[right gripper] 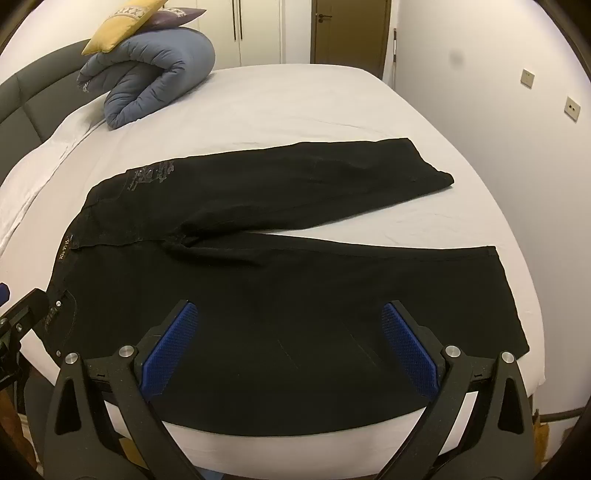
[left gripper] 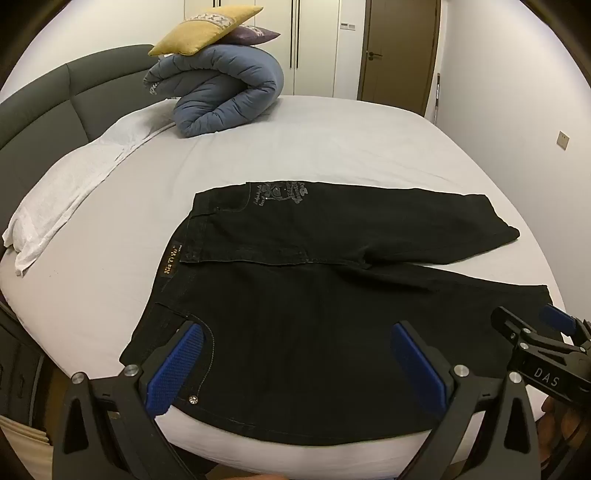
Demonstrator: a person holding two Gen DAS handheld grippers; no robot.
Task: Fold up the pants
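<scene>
Black pants (left gripper: 303, 295) lie flat on the white bed (left gripper: 332, 147), waistband to the left, both legs spread apart to the right. They also show in the right wrist view (right gripper: 277, 266). My left gripper (left gripper: 295, 332) is open and empty, hovering over the near hip and pocket. My right gripper (right gripper: 290, 310) is open and empty above the near leg. The right gripper also shows at the right edge of the left wrist view (left gripper: 535, 332).
A rolled blue duvet (left gripper: 221, 92) with a yellow cushion (left gripper: 203, 31) on top sits at the bed's far left. A white pillow (left gripper: 74, 184) lies along the grey headboard (left gripper: 37, 110). A wall (right gripper: 498, 74) and a door (left gripper: 399, 48) stand beyond the bed.
</scene>
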